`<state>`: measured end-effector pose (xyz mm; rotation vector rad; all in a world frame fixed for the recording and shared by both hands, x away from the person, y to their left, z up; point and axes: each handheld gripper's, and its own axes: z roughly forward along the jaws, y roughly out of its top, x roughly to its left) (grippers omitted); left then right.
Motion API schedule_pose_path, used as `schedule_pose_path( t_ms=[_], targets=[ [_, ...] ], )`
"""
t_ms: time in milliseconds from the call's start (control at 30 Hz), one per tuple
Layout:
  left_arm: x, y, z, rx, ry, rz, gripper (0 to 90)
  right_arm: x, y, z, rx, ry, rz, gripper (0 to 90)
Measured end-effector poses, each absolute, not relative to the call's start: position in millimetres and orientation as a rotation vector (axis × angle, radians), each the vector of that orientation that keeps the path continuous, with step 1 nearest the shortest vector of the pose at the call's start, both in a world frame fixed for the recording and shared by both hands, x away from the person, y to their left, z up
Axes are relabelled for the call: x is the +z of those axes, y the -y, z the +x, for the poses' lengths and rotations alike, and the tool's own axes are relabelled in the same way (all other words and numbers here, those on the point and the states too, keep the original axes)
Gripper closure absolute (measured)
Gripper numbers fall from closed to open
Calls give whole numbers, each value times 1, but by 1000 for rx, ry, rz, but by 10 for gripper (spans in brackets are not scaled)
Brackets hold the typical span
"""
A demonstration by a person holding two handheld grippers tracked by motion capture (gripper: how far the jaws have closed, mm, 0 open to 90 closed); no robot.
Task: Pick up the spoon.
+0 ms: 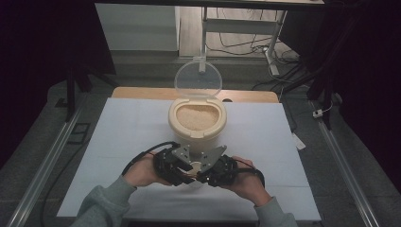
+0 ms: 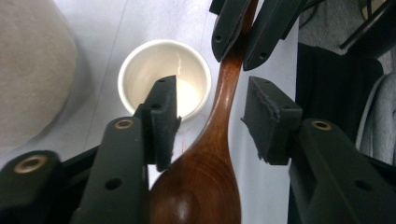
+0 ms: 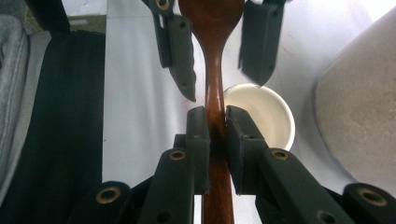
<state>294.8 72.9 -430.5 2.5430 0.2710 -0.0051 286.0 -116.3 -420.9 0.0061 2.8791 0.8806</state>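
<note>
A dark wooden spoon (image 2: pixel 219 121) hangs level between my two grippers, just above a small white cup (image 2: pixel 154 70). My right gripper (image 3: pixel 216 119) is shut on the spoon's handle (image 3: pixel 215 93). Around the spoon's bowl (image 2: pixel 196 186) my left gripper (image 2: pixel 215 107) stands open, with both pads clear of the wood. In the high view the left gripper (image 1: pixel 182 166) and right gripper (image 1: pixel 208 170) face each other near the table's front edge, over the cup (image 1: pixel 194 166). The cup (image 3: pixel 268 116) looks empty.
A cream rice container (image 1: pixel 196 138) stands just beyond the grippers, full of rice (image 1: pixel 197 116), with its clear lid (image 1: pixel 198 78) tipped up at the back. The white table cover (image 1: pixel 265 142) stretches left and right. A desk frame and cables (image 1: pixel 265 45) lie beyond the table.
</note>
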Motion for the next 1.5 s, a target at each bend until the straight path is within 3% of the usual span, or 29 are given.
schedule_pose_path(
  t_ms=[300,533,700,800,1000,1500],
  targets=[
    [-436,-71,295,-59,-227,2563,740,-420,117,282,874,-2863,-69,789],
    [-440,-69,296,-97,-231,2563,780,-423,117,284,876,-2865,-58,782],
    [-440,-70,296,-54,-251,2542,784,-423,121,287,928,-2847,9,764],
    [-439,-73,297,-3,-281,2506,786,-416,130,291,1052,-2774,152,650],
    [-435,-78,297,78,-332,2449,786,-398,152,295,1264,-2555,453,519],
    [-428,-84,293,204,-387,2343,787,-398,186,294,1382,-2274,899,346]
  ],
)
